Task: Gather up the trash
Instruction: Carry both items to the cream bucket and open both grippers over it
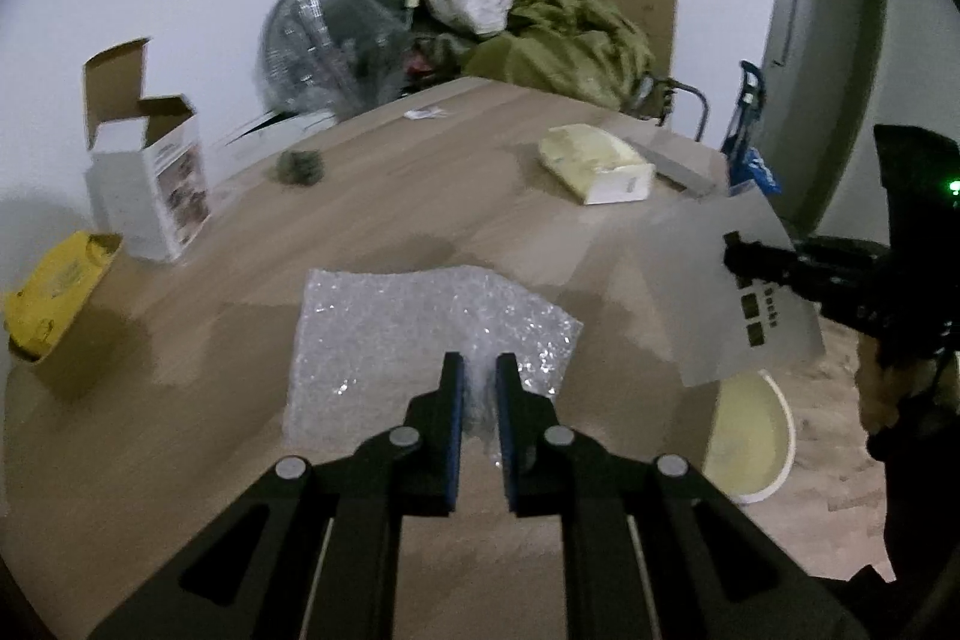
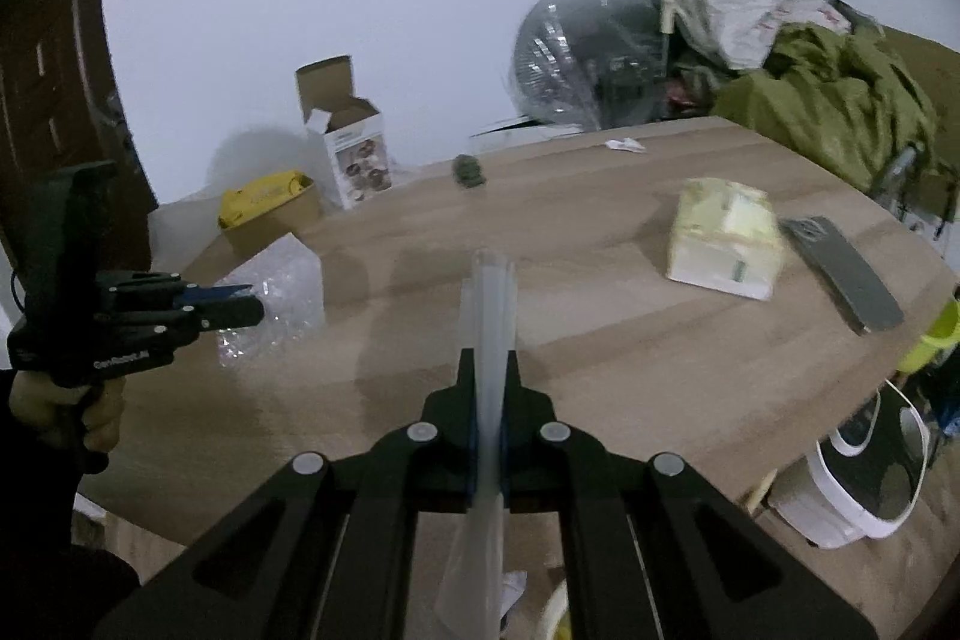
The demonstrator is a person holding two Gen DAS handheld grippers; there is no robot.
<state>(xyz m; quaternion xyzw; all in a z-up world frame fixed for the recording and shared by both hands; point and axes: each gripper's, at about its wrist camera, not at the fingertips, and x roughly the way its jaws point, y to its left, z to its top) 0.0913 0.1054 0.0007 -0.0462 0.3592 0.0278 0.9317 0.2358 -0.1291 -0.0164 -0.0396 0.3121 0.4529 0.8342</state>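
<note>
The bubble wrap (image 1: pixel 420 334) is pinched at its near edge between the closed fingers of the left gripper (image 1: pixel 480 370), so the sheet hangs out ahead of the jaws over the wooden table (image 1: pixel 372 196); from the right wrist it shows as a crumpled clear mass at the tip of that gripper. The right gripper (image 2: pixel 489 370) is clamped tight on a thin sheet of paper (image 1: pixel 714 292), seen edge-on in its own camera and, from the left wrist, as a flat pale page with dark printed squares held out over the table's right edge. Both pieces appear lifted clear of the surface, probably so they can be carried off together to a bin. A pale round bucket (image 1: pixel 756 436) stands on the floor below the paper, and a white bucket with a dark liner (image 2: pixel 864 484) sits by the table's edge; which one is the target I cannot tell. Still lying on the table are a cream-coloured tissue pack (image 2: pixel 726 238), a small white scrap (image 2: pixel 624 145), a dark green crumpled lump (image 2: pixel 469 172), a yellow-lined carton (image 2: pixel 270 208) and an open white product box (image 2: pixel 354 148).
</note>
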